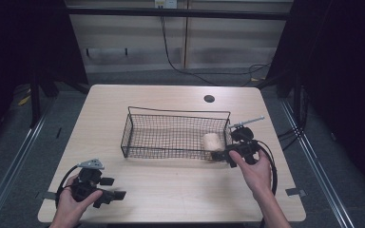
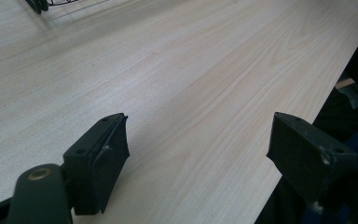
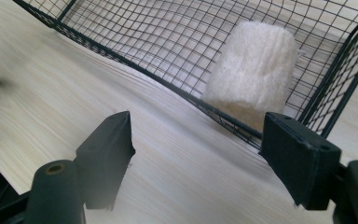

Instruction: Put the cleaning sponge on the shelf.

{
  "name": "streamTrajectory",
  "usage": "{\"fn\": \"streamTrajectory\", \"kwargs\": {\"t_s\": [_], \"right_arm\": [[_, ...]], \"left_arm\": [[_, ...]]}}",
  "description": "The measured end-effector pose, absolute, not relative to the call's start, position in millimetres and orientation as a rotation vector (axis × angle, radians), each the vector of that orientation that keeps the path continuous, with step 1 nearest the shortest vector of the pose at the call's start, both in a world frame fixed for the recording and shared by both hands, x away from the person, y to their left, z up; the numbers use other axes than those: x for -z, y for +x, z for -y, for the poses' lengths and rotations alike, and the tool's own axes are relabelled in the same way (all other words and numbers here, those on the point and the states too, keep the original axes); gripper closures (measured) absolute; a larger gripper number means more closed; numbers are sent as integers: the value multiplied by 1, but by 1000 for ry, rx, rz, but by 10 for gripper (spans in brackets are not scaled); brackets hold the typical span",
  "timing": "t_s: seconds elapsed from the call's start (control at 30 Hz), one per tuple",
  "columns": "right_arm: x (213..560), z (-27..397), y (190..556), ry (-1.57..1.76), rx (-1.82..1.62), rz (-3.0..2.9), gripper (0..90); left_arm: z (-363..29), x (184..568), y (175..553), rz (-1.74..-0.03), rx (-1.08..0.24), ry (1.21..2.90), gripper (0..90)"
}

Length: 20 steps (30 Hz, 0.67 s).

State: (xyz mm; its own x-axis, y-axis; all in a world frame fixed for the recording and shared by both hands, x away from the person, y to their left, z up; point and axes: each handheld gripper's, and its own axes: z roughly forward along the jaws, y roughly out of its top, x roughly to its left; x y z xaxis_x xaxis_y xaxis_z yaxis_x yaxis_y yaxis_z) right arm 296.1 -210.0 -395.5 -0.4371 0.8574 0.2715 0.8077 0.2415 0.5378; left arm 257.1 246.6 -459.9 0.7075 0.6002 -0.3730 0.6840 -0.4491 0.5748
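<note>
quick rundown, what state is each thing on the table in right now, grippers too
wire basket: upright on the table, open top, holding one item
rolled cream towel: rolled up, lying in the basket's right end
left gripper: open, nothing between the jaws, over bare tabletop near the front left
right gripper: open, nothing between the jaws, outside the basket's near right corner, facing the towel
</note>
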Motion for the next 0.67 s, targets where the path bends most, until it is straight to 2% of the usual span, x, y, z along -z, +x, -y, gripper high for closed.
{"fn": "streamTrajectory", "kwargs": {"t_s": [0.33,0.67], "right_arm": [[412,205,262,1565,-957,-2458,248],[442,213,252,1586,-963,-2444,244]], "left_arm": [[-247,460,257,-970,148,2189,197],[-247,461,258,-982,140,2190,197]]}}
